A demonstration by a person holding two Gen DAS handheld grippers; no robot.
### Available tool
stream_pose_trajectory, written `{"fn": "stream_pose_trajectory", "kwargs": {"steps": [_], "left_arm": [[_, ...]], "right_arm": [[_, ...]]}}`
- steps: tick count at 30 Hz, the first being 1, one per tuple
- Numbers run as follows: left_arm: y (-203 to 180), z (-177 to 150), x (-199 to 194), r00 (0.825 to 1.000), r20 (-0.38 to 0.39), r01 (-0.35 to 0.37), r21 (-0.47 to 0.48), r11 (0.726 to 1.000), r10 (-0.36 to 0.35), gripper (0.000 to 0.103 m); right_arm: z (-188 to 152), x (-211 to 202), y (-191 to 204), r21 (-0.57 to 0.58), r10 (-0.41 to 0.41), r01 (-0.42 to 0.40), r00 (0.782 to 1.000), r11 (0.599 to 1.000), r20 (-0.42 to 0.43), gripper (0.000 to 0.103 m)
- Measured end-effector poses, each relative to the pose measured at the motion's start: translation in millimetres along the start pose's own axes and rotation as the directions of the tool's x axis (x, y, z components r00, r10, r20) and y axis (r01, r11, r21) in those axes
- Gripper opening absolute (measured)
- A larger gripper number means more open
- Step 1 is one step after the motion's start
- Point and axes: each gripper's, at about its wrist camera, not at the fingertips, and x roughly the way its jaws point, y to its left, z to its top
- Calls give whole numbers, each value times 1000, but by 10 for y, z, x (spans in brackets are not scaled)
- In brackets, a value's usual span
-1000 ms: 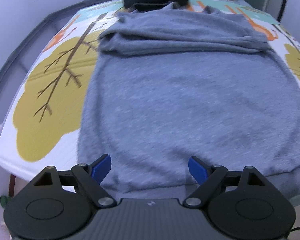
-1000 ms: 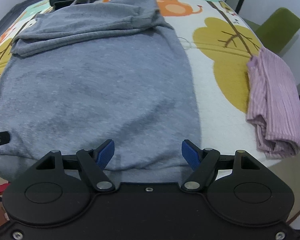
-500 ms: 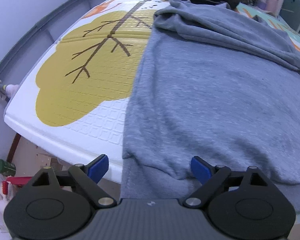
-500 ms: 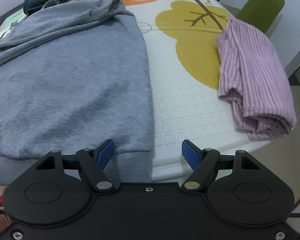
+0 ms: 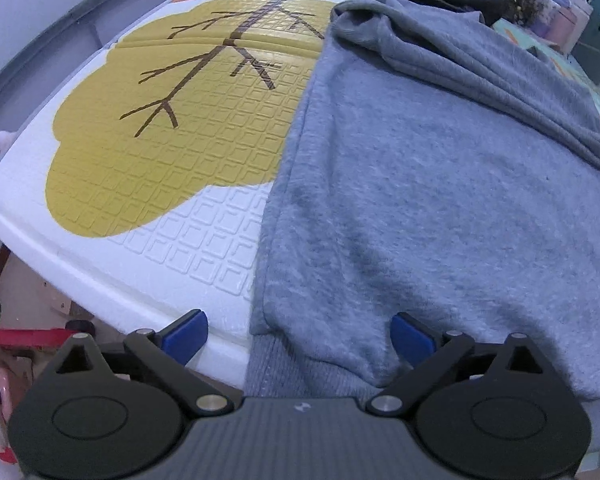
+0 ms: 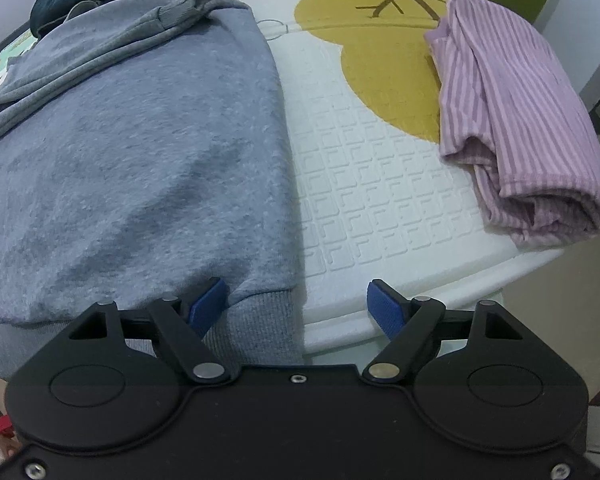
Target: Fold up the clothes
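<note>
A grey fleecy sweatshirt [image 5: 440, 200] lies flat on a foam play mat printed with yellow trees [image 5: 172, 132], its ribbed hem hanging over the mat's near edge and its sleeves folded across the far end. The left gripper [image 5: 300, 332] and the right gripper [image 6: 296, 304] each straddle one hem corner, blue-padded jaws wide apart and just widened further, clamping nothing. Bare mat flanks the sweatshirt; a folded purple striped garment [image 6: 516, 120] rests well apart at the right edge.
</note>
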Motion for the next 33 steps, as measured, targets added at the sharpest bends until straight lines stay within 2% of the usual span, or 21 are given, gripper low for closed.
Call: {"fn": "stream_pose_trajectory", "kwargs": {"steps": [4,7,8,9,10,12,14,15,21,24,33], "left_arm": [[-7,2,6,1000,2,-1,6,1000,1,99],[-21,2,-18,1000,9,4,22,1000,-5,90],[-35,0,-35,1000,15,9,34,999,-9,83],[-64,-4,-61,1000,24,16,56,998,-18,77],[-93,-6,-85,999,32,21,76,997,-24,64],[-144,-4,-111,999,34,22,103,994,-25,50],[-149,4,-123,999,24,45,94,995,-47,27],[-153,10,-129,998,16,63,88,994,-65,23],[-222,-16,-232,998,18,61,136,989,-64,20],[-210,-30,-286,998,5,69,146,987,-70,19],[-214,-306,-388,995,-60,89,184,979,-79,19]], "right_arm": [[-25,-1,32,-12,-2,2,1000,1000,13,76],[-37,-18,56,-18,7,-6,1000,1000,18,68],[-42,-36,76,-32,24,-23,999,999,21,60],[-48,-55,95,-46,41,-40,999,998,25,44],[-53,-72,117,-60,60,-59,998,996,26,34],[-60,-93,175,-74,83,-82,996,994,16,26],[-65,-108,213,-85,83,-80,996,993,22,20],[-65,-120,216,-82,92,-90,995,993,23,15],[-43,-211,151,-67,151,-149,988,987,28,10],[-26,-256,149,-92,151,-148,988,985,34,9],[-100,-325,38,-132,135,-137,991,982,-27,9]]}}
